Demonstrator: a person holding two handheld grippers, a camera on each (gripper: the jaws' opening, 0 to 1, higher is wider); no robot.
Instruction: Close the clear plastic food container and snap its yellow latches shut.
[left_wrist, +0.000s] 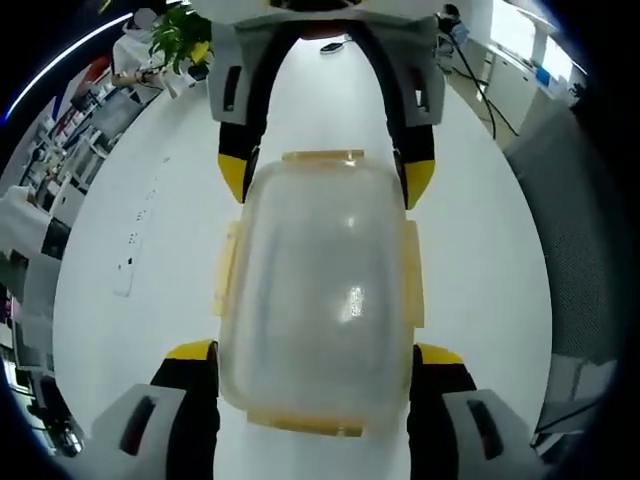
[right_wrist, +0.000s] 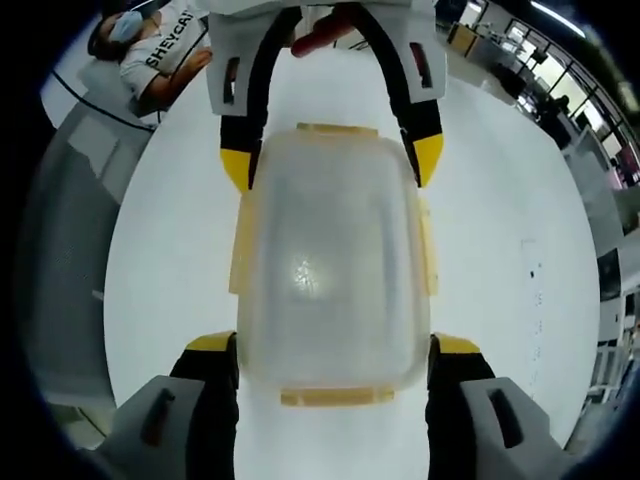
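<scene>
The container, lid on, is sitting on the white table between two facing grippers, the left gripper and right gripper each straddling one end, jaws apart. Its yellow latches are seemingly awaiting pressing down next. A person's shirt is partly reading "SHEYCA".

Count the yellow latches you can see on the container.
4. On the container in the left gripper view: far latch, near latch, left-side latch, right-side latch. None looks hidden.
</scene>
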